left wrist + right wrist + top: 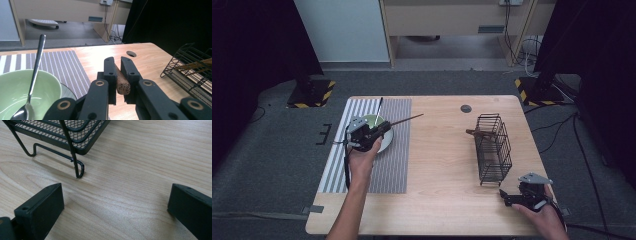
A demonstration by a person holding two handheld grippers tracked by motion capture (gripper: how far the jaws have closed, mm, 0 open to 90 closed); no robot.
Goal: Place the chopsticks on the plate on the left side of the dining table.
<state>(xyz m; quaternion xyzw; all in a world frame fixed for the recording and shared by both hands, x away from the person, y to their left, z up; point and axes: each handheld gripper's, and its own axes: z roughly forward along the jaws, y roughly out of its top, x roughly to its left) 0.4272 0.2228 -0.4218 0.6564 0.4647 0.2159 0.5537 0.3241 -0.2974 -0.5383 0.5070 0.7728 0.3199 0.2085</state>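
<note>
A person works at a wooden table (442,165) with a gripper in each hand. The left gripper (116,67), at the left of the scene over a striped placemat (397,150), has its jaws closed on a dark brown wooden chopstick (122,83); in the high view the stick (408,119) juts out from the jaws toward the far right, above the mat. Just beside it sits a pale green bowl (15,85) with a metal spoon (35,72) leaning inside. The step in hand looks like placing the chopstick by the bowl, or carrying it across to the rack. To do it well, the grip should stay firm near the thick end, the stick kept level, and the long free tip steered clear of the spoon handle and the bowl rim. The chopstick is slim, speckled brown wood, blunt and round at the gripped end. At the right stands a black wire rack (493,147) holding more brown sticks. The right gripper (512,196) rests near the rack's near foot, its jaws wide apart and holding nothing.
</note>
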